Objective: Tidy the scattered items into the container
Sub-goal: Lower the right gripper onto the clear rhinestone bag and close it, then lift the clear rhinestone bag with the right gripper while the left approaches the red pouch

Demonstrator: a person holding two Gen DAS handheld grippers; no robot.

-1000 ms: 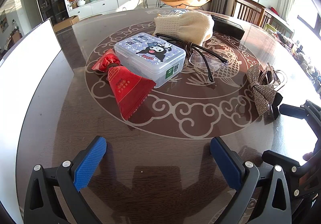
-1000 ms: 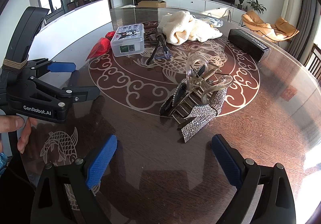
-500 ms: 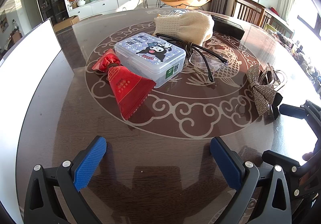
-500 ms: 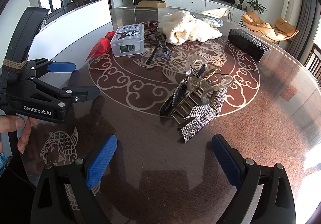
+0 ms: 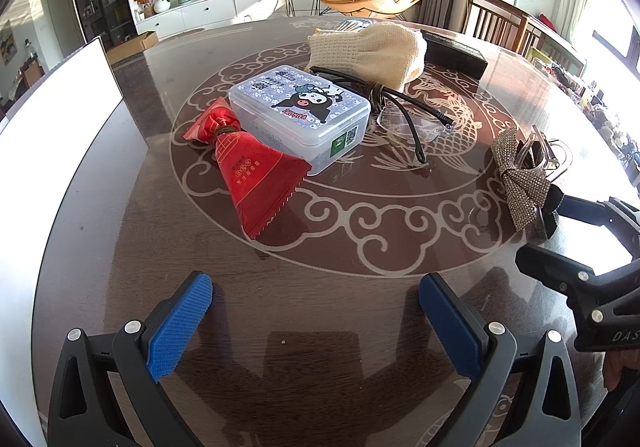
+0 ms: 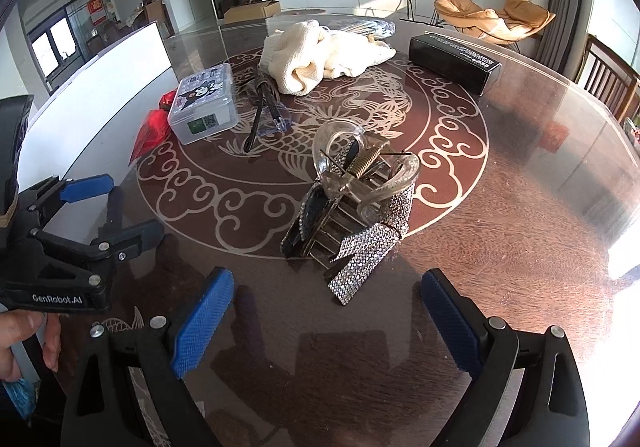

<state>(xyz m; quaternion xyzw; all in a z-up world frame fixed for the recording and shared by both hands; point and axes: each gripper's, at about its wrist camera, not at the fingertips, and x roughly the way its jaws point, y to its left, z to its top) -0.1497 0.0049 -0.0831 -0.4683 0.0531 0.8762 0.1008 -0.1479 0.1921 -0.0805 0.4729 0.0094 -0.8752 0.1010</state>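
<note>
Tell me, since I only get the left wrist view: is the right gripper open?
Observer: Yes. The right wrist view shows the right gripper wide open and empty, above the table.
Operator: What is the bow fixed to? I see only clear bits behind it.
Observer: The bow sits on a clear claw clip with a metal coil spring between its two loop handles.
Operator: Where is the clip relative to that gripper?
Observer: Straight ahead of it, lying on the table, not touched by either finger.
Operator: And what holds the left gripper?
Observer: A hand grips the left gripper from below, at the left edge of the right wrist view.
</note>
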